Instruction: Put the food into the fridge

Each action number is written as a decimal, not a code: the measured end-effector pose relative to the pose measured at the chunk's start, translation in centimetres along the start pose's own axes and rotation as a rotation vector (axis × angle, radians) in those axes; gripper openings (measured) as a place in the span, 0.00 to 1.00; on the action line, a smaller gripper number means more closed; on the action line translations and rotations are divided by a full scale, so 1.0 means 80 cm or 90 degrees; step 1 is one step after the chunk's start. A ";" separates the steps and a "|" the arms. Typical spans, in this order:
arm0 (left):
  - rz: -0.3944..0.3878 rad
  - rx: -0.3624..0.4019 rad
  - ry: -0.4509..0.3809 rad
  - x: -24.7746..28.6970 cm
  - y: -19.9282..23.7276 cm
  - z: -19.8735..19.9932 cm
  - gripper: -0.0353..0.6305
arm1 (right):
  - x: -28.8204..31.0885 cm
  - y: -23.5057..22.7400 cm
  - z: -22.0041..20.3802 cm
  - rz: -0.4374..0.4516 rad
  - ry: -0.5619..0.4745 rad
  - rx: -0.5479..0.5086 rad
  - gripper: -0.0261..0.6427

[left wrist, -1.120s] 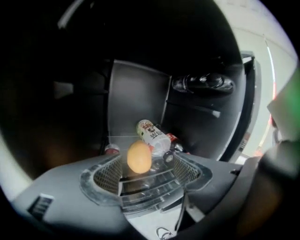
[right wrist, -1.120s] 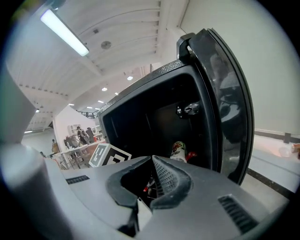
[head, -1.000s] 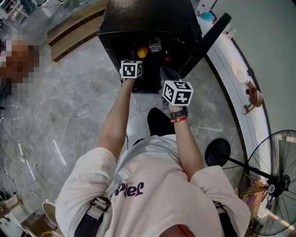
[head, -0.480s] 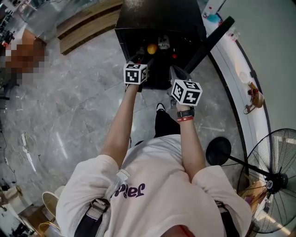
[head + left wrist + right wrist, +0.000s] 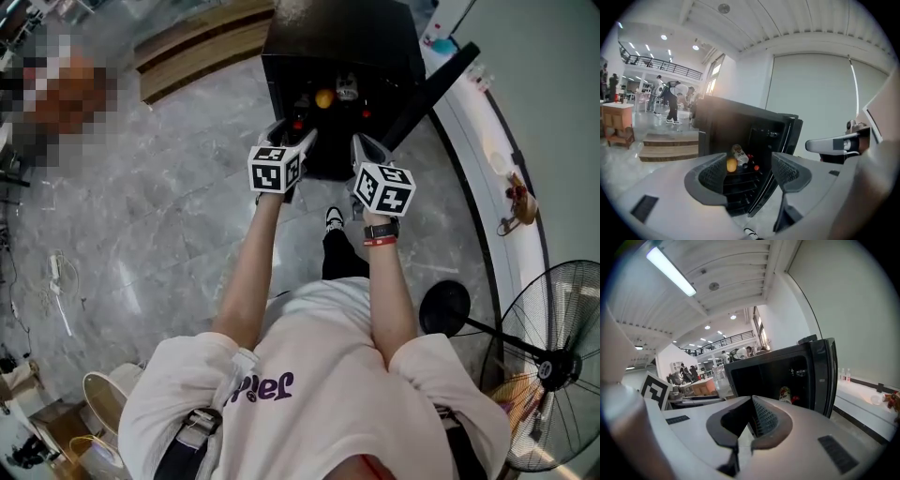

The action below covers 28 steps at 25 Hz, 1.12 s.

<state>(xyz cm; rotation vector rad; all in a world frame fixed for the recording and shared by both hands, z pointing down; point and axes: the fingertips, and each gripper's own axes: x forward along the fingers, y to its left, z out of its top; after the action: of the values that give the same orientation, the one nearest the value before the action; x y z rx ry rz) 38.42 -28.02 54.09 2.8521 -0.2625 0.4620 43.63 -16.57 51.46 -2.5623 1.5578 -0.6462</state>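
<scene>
We stand on the grey marble floor point(image 5: 169, 234) facing a small black fridge point(image 5: 337, 37). Its door point(image 5: 427, 84) is swung wide open on our right. Inside, on a dark wire shelf point(image 5: 740, 180), a yellow fruit point(image 5: 323, 98) point(image 5: 731, 164) lies toward the shelf's left side. Just beside it on its right is a container with a pale label point(image 5: 347, 89) point(image 5: 739, 154) point(image 5: 784, 393), and small red things point(image 5: 755, 167) sit further right.

Our left tool point(image 5: 292, 139) point(image 5: 749, 171) is held in front of the open compartment, clear of the shelf. Its jaws stand wide apart with nothing between them, and the shelf shows through the gap. Our right tool point(image 5: 366, 150) point(image 5: 751, 413) is beside it, nearer the door. Its jaws are pressed together and carry nothing.
</scene>
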 end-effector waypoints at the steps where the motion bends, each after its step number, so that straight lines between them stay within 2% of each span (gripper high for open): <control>1: 0.004 -0.001 -0.005 -0.014 -0.002 0.002 0.52 | -0.005 0.007 -0.001 0.003 0.000 -0.002 0.06; 8: 0.056 -0.005 -0.054 -0.115 0.003 0.014 0.43 | -0.029 0.071 -0.011 0.050 0.003 -0.027 0.06; 20: 0.213 -0.040 -0.118 -0.281 0.076 0.013 0.28 | -0.010 0.221 -0.040 0.188 0.035 -0.078 0.06; 28: 0.300 -0.043 -0.142 -0.371 0.103 0.002 0.17 | -0.013 0.290 -0.052 0.237 0.029 -0.106 0.06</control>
<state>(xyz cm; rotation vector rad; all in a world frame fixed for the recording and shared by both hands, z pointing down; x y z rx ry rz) 9.01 -31.84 45.86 2.7613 -0.9822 0.2065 22.28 -26.19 48.52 -2.2750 2.1109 -0.5559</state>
